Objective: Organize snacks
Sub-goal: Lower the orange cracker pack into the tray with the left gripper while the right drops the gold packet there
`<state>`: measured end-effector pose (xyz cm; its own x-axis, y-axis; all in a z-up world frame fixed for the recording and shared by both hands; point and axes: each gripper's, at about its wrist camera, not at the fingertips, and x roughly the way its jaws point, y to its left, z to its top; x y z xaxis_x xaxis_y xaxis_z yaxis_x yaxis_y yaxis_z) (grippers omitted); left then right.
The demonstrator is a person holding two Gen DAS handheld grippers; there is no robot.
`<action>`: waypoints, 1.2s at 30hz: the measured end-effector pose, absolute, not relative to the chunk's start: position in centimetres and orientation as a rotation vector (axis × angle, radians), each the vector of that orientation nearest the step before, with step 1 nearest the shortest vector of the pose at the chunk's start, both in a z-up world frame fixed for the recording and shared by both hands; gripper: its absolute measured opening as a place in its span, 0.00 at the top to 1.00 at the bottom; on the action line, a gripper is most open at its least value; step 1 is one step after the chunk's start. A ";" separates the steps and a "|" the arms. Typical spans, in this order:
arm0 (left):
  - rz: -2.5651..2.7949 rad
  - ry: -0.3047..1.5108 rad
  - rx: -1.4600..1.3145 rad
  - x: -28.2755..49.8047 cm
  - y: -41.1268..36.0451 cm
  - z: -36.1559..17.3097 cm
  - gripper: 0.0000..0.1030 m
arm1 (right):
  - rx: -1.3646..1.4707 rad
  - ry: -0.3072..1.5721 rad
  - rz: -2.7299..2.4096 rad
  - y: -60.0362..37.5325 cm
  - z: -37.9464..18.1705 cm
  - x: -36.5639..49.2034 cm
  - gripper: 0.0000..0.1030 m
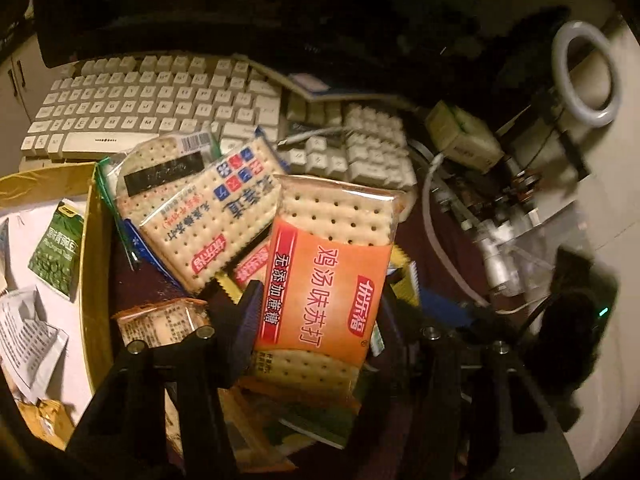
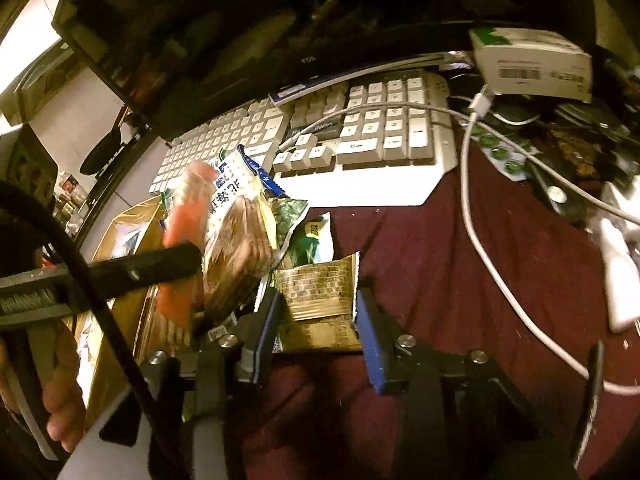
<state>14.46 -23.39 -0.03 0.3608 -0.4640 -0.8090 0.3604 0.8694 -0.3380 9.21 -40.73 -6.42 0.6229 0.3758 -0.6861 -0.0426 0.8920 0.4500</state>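
The left gripper (image 1: 316, 320) has its two dark fingers on either side of an orange cracker packet (image 1: 324, 276), which looks lifted out of the snack pile. The packet's long axis runs near to far, straight along the fingers and tipped slightly right at its far end. The left finger (image 1: 248, 312) presses its left edge. The right finger is lost in shadow behind the packet, so a firm grasp is likely but not certain.

Just beyond, to the far left, a blue-and-white cracker packet (image 1: 192, 216) lies tilted on the heap. Left of the pile stands the gold wall of a cardboard box (image 1: 90, 248), with a green snack bag (image 1: 60, 252) already lying inside. The left gripper is the nearer one to that box.

The right gripper (image 2: 320, 320) straddles a small tan snack packet (image 2: 320, 292) on the dark red cloth (image 2: 420, 280). Its blue fingers (image 2: 370, 340) sit at the packet's two sides, apparently clamped on it. A white keyboard (image 2: 360, 136) lies farther back.
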 end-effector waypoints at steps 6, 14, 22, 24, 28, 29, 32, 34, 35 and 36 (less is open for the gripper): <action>-0.592 1.034 -0.223 12.6 -21.3 2.1 0.45 | 0.433 0.781 0.238 -40.7 -4.7 5.9 0.66; -0.555 0.963 -0.332 6.8 -13.7 5.3 0.45 | 0.447 0.703 0.463 -35.2 -0.6 3.7 0.66; -0.265 0.922 -0.411 4.8 -2.0 4.8 0.45 | 0.308 0.764 0.669 -25.4 -0.2 5.9 0.66; -0.211 0.918 -0.440 4.9 0.0 4.2 0.45 | 0.254 0.789 0.680 -23.1 -0.3 6.5 0.66; -0.154 0.923 -0.495 5.7 2.9 2.9 0.45 | 0.152 0.812 0.691 -19.1 -0.7 7.9 0.66; -0.154 0.925 -0.499 5.9 3.2 2.7 0.45 | 0.131 0.810 0.682 -18.5 -0.9 8.2 0.66; -0.137 0.923 -0.484 6.6 3.3 2.0 0.45 | 0.075 0.816 0.648 -17.0 -1.2 8.9 0.66; -0.118 0.937 -0.468 7.2 3.3 1.3 0.45 | 0.042 0.828 0.623 -16.2 -1.6 9.2 0.66; -0.118 0.942 -0.465 7.4 3.4 1.0 0.45 | 0.037 0.834 0.619 -16.2 -1.7 9.2 0.68; -0.123 0.948 -0.459 7.6 3.3 0.8 0.45 | 0.037 0.837 0.621 -16.1 -1.8 9.2 0.68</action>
<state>7.58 3.35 0.82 0.5847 -0.2990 -0.7541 -0.0967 0.8973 -0.4307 9.22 -16.05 -1.80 0.5042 0.5286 -0.6829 -0.5005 0.8233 0.2677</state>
